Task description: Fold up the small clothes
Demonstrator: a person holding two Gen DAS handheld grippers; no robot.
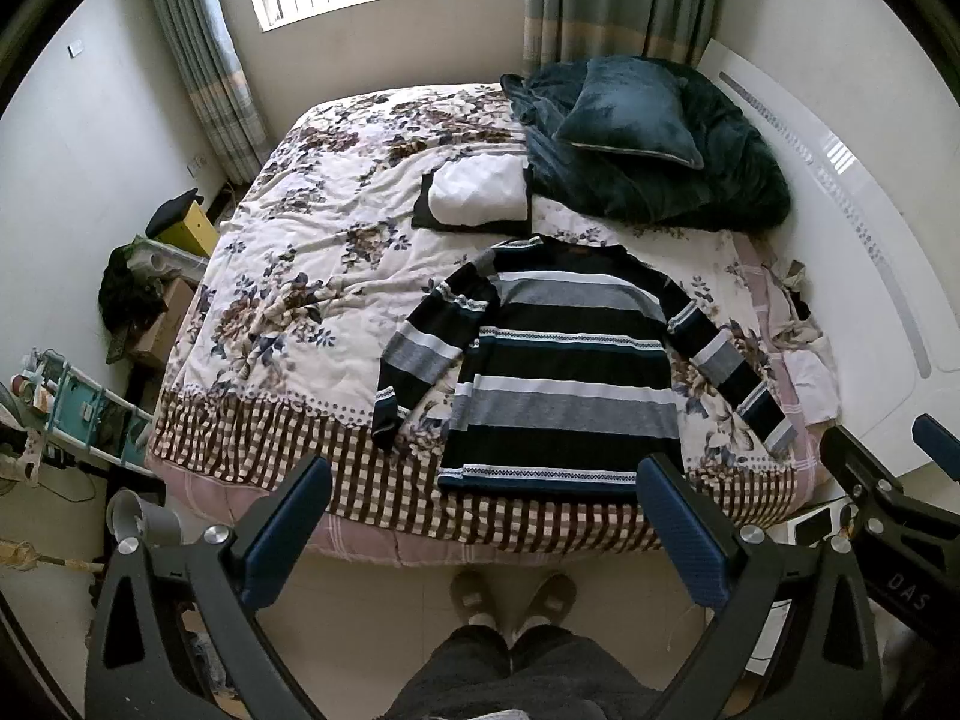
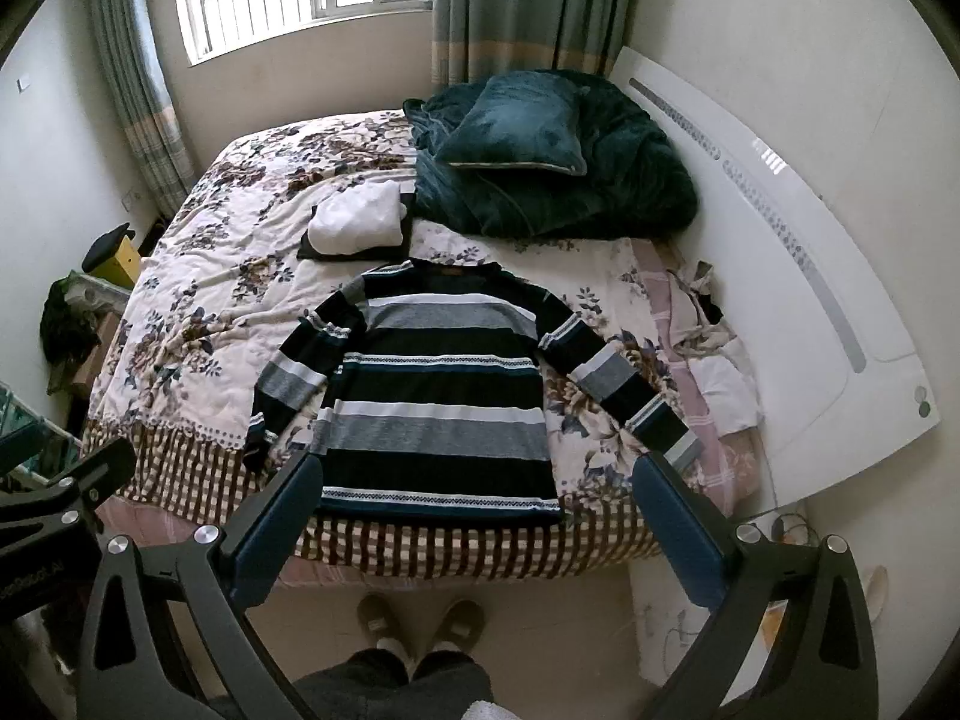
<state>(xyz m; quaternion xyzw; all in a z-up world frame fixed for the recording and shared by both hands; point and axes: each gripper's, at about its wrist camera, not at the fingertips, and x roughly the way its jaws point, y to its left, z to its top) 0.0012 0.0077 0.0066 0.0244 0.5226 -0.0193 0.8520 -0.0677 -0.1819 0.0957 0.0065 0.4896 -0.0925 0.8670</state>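
A striped long-sleeved sweater (image 1: 564,372) in black, grey, white and teal lies flat on the bed, hem toward me, both sleeves spread out; it also shows in the right wrist view (image 2: 438,390). A folded white garment (image 1: 480,189) lies on a folded black one behind the collar, also in the right wrist view (image 2: 357,222). My left gripper (image 1: 483,474) is open and empty, held above the bed's near edge. My right gripper (image 2: 480,468) is open and empty too, over the hem. The right gripper's body shows at the right edge of the left view (image 1: 888,480).
The bed (image 1: 300,252) has a floral quilt with a checked border. A dark teal blanket and cushion (image 1: 636,114) are heaped at the back right. A white headboard (image 1: 840,198) stands along the right. Boxes and clutter (image 1: 150,300) fill the floor on the left. My slippered feet (image 1: 510,600) stand at the bed's foot.
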